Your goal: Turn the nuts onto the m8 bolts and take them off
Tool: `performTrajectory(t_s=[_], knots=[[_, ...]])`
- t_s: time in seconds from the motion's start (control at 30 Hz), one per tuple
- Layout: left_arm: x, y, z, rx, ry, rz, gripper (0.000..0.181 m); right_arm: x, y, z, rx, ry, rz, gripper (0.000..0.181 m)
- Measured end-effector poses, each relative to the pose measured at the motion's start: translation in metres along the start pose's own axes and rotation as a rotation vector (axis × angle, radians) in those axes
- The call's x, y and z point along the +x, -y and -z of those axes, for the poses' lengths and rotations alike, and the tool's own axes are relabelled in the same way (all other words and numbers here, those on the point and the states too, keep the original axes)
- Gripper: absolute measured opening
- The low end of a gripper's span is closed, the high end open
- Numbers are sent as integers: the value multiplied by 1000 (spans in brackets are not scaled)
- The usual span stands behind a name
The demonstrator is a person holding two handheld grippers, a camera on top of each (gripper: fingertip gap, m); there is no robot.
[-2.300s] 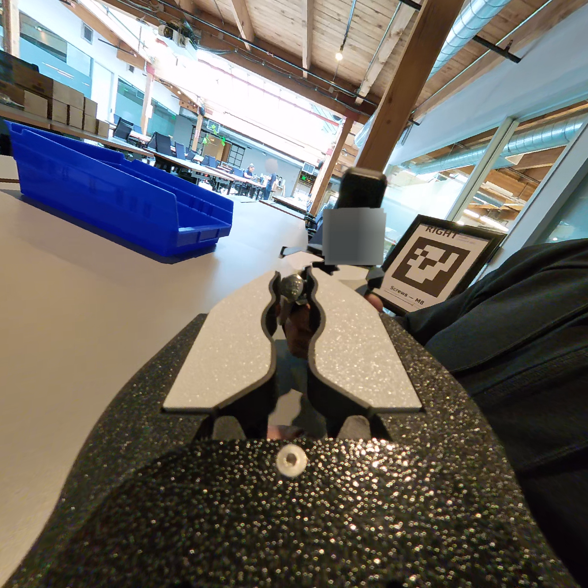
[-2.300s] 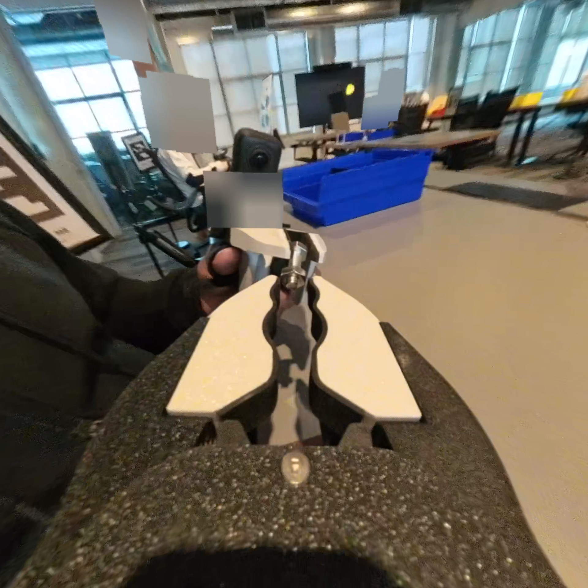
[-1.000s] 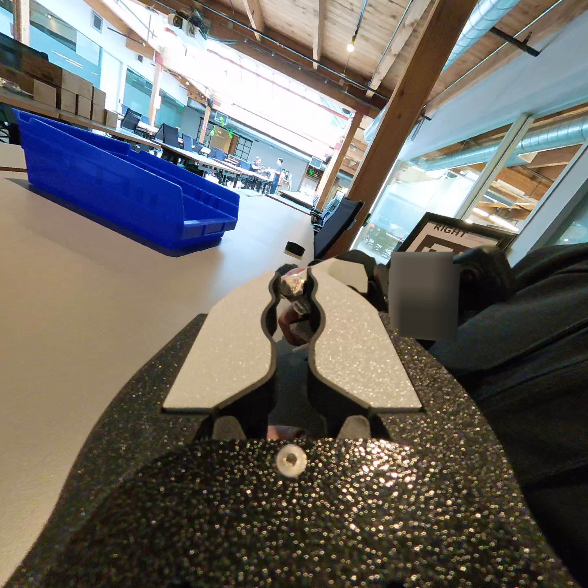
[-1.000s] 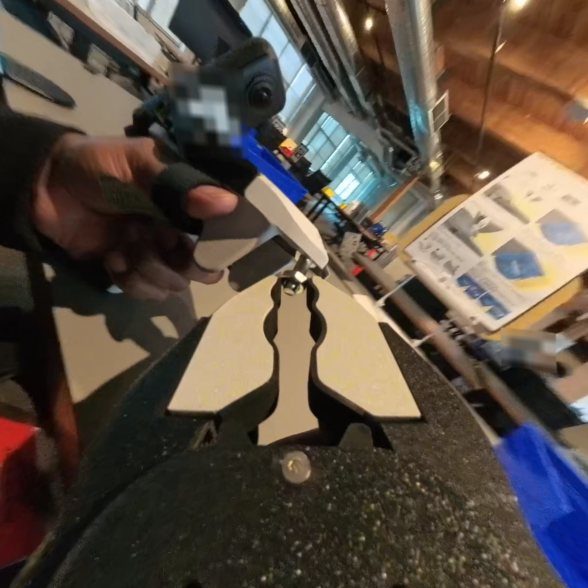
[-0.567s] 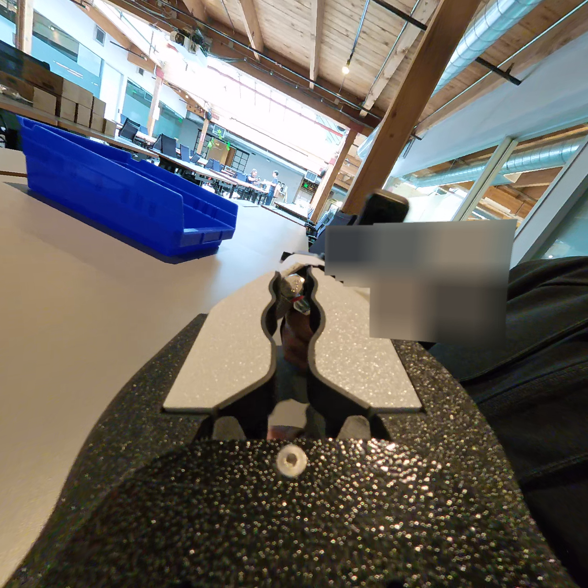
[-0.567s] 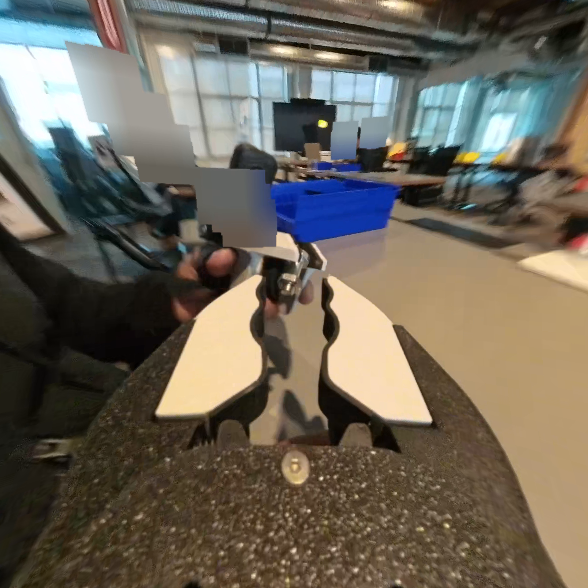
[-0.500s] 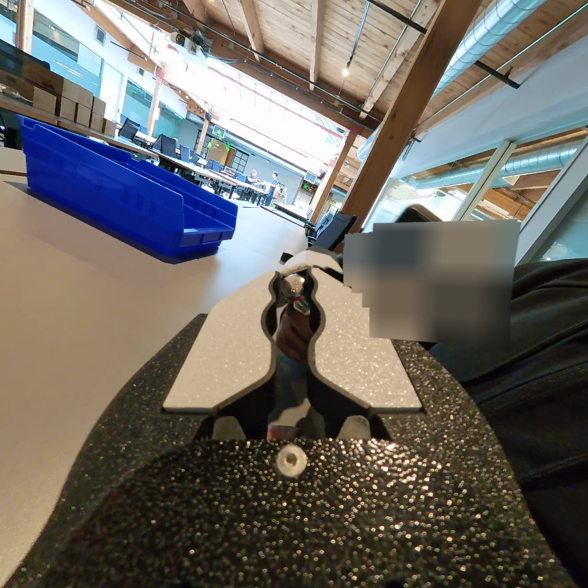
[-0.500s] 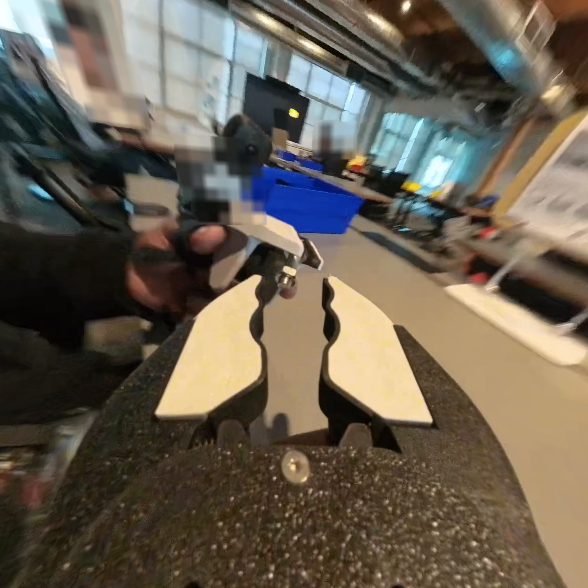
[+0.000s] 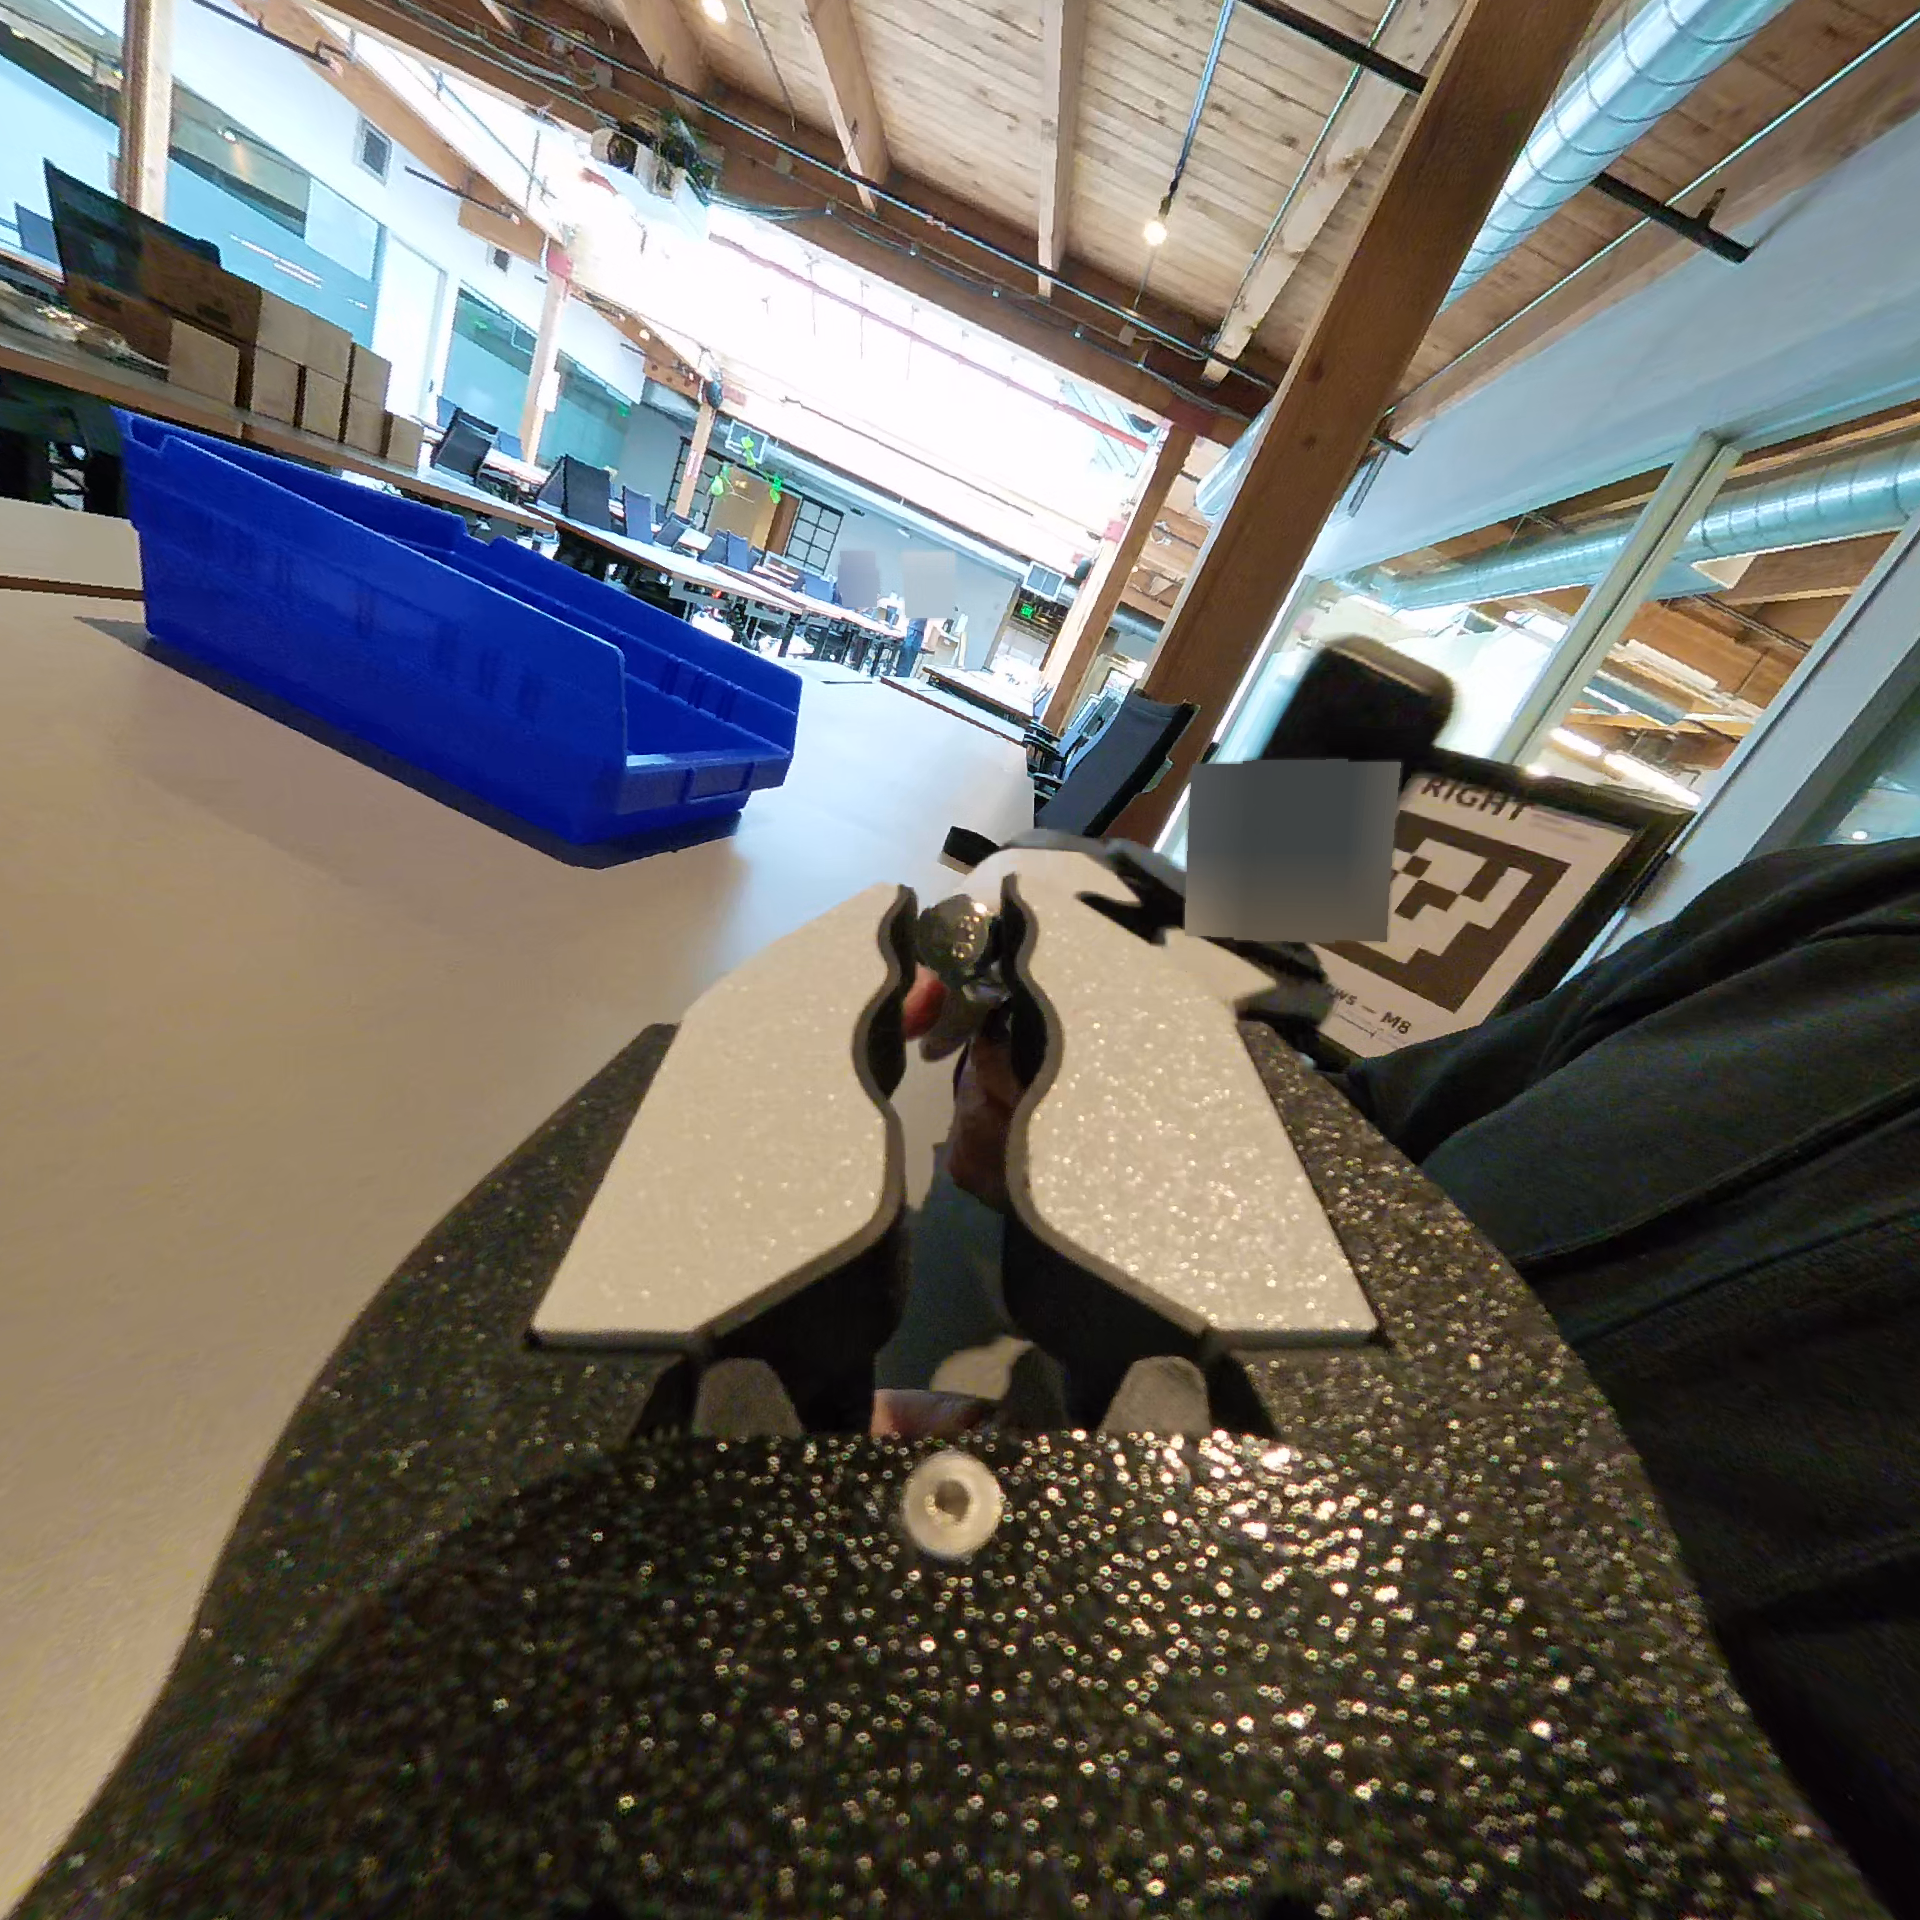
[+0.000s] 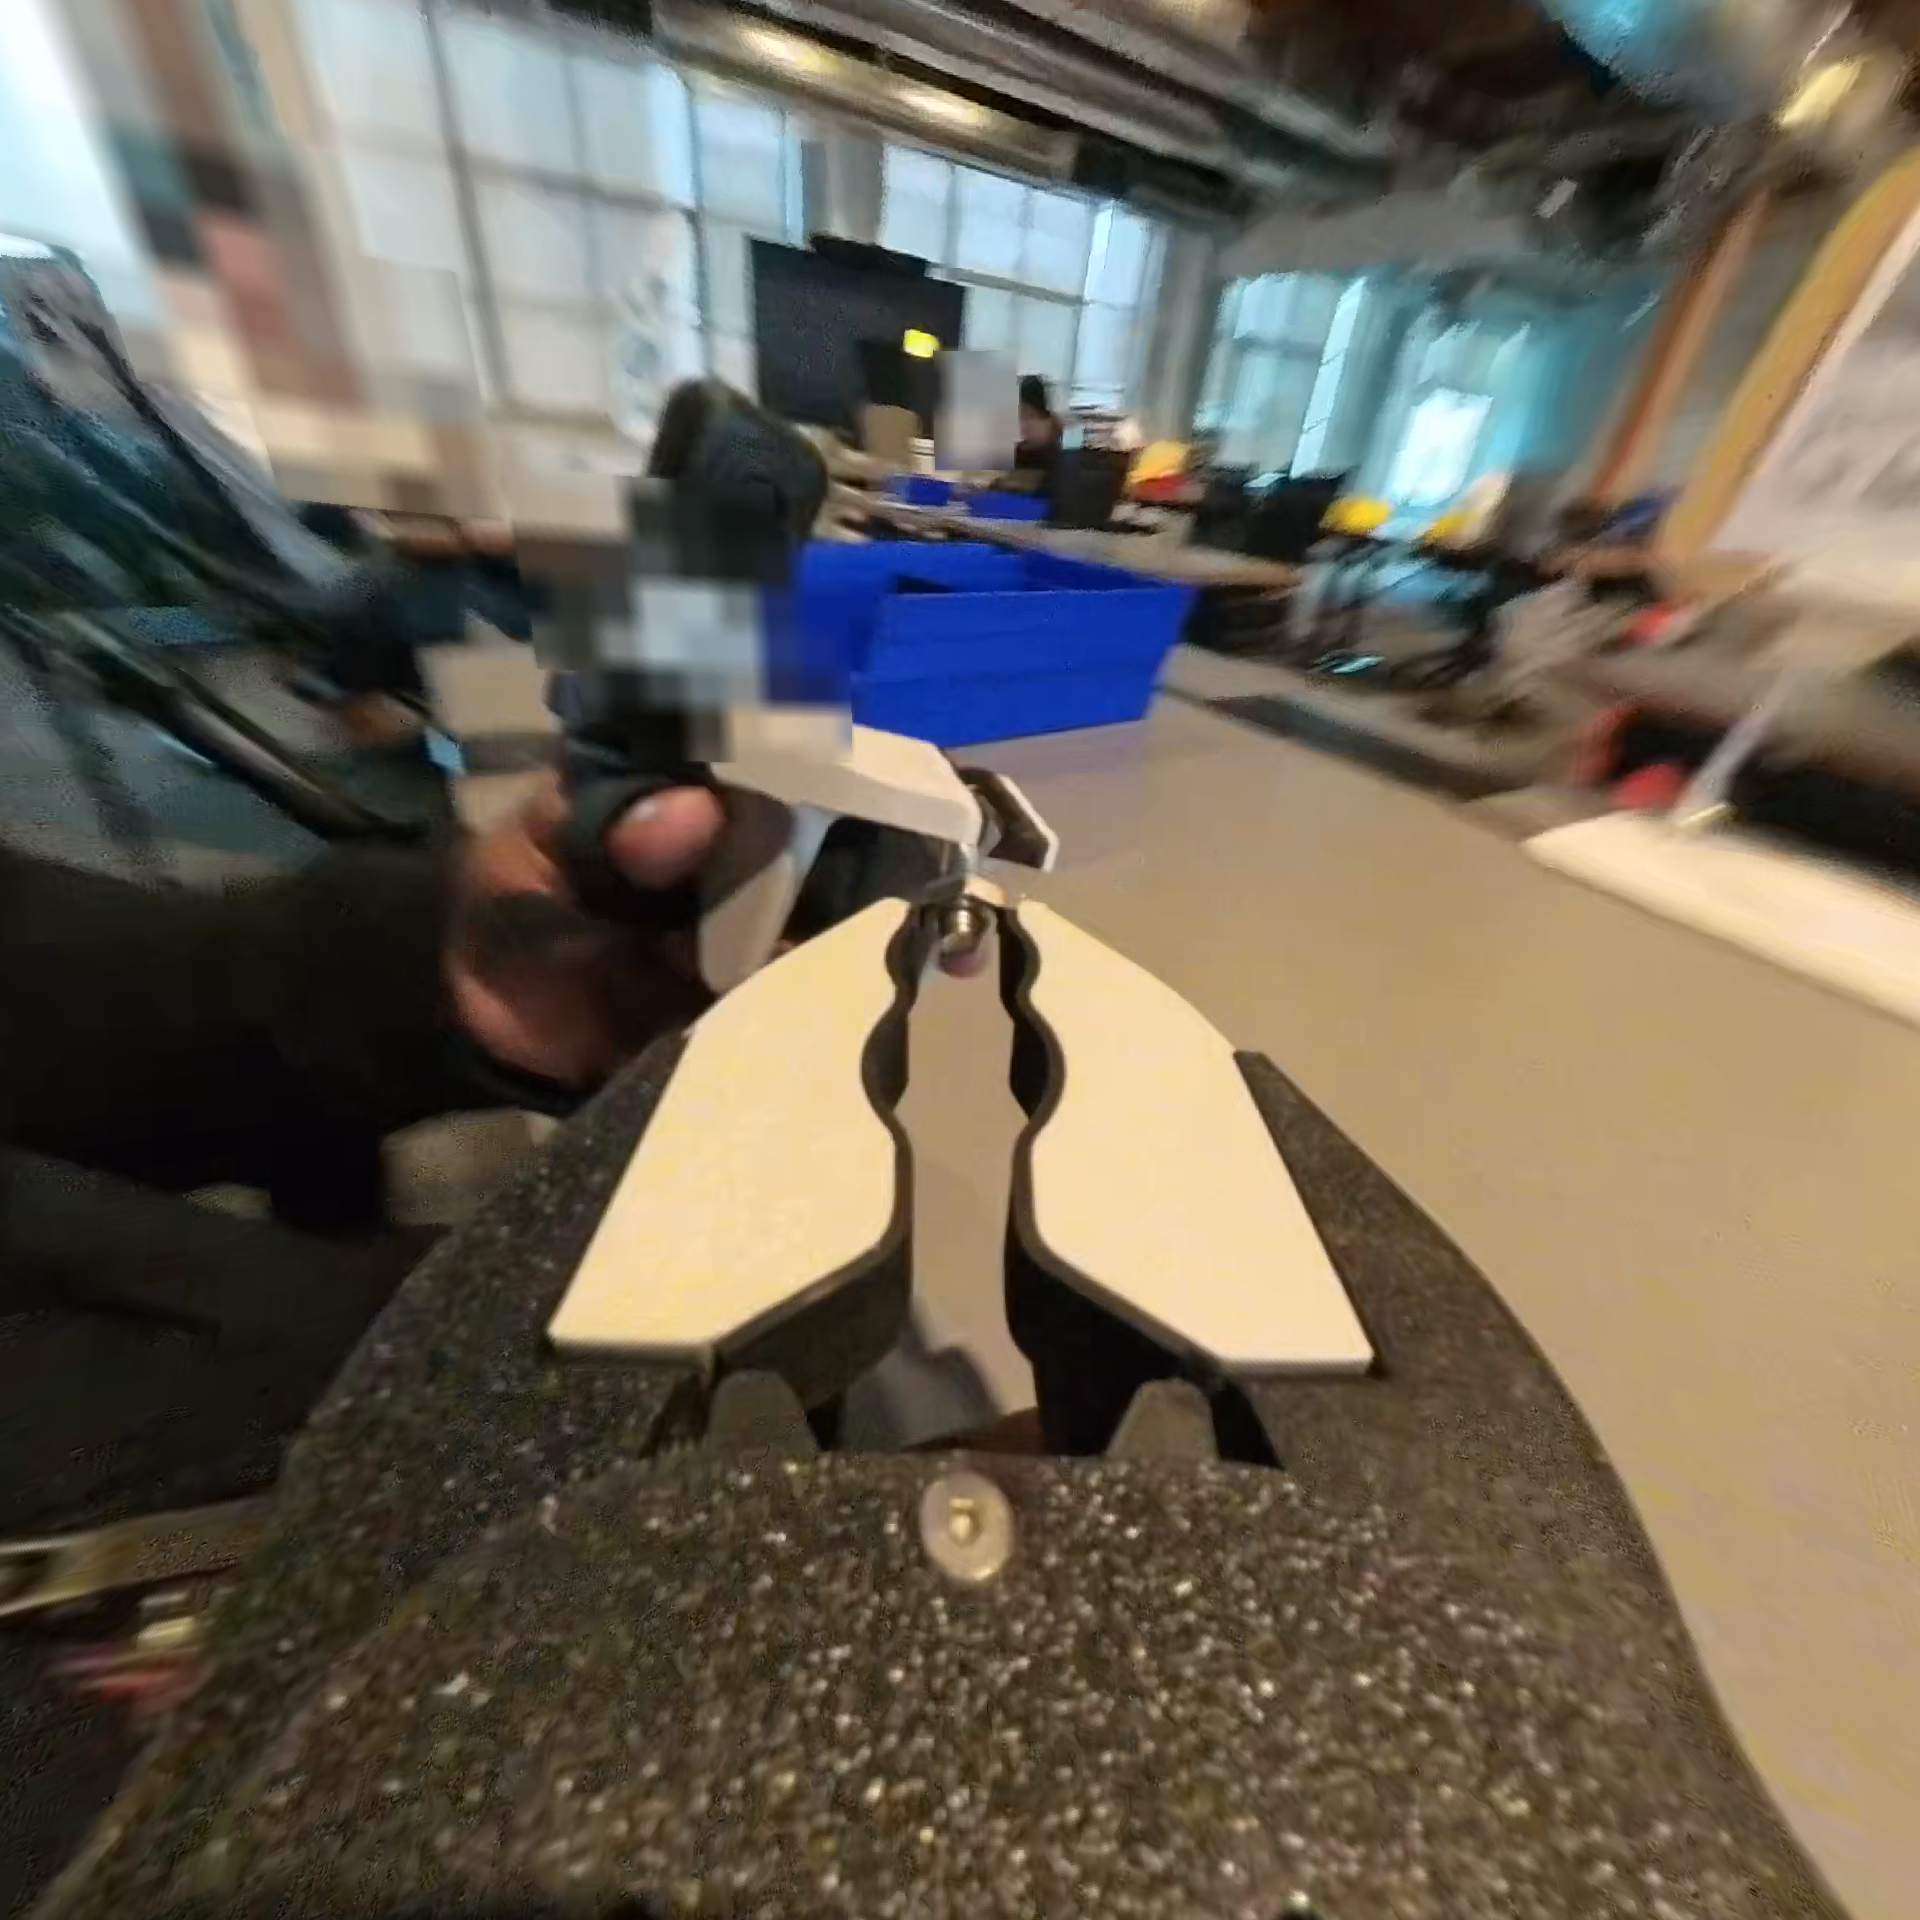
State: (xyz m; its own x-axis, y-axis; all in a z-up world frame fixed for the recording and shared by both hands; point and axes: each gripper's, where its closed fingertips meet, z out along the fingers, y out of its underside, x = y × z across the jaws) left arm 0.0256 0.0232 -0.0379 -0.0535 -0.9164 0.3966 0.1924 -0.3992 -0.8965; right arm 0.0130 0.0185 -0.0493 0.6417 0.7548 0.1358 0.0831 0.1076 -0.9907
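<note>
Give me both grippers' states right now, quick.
Left gripper: closed on the bolt, gripping its head.
Right gripper: closed on the nut at the bolt's other end; blurred view.

The left gripper [image 9: 958, 920] has pale grey, faintly glittering fingers [image 9: 774, 1122] on a black speckled body, with a shiny silver bolt [image 9: 954, 933] between its tips. Ahead and to its left a bright blue bin [image 9: 447, 649] sits on the plain light grey counter [image 9: 260, 987]. To its right stand a black-framed white sign [image 9: 1475, 914] with a black square pattern and a dark sleeve [image 9: 1683, 1122]
</note>
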Motion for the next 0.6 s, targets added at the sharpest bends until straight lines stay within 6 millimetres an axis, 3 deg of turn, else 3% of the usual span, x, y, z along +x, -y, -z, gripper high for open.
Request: performTrajectory(t_s=[0.13,0.2,0.27,0.47,0.6], knots=[[3,1,-1,11,-20,-4,14,-4,6,4,55,278,-507,14],[3,1,-1,13,-13,-3,14,1,9,6,109,286,-525,23],[1,2,-1,22,-7,2,15,3,10,7,114,213,-371,31],[-3,4,1,37,21,12,14,4,5,3,29,-144,399,33],[-4,4,0,38,38,12,14,4,2,0,-11,-266,599,23]])
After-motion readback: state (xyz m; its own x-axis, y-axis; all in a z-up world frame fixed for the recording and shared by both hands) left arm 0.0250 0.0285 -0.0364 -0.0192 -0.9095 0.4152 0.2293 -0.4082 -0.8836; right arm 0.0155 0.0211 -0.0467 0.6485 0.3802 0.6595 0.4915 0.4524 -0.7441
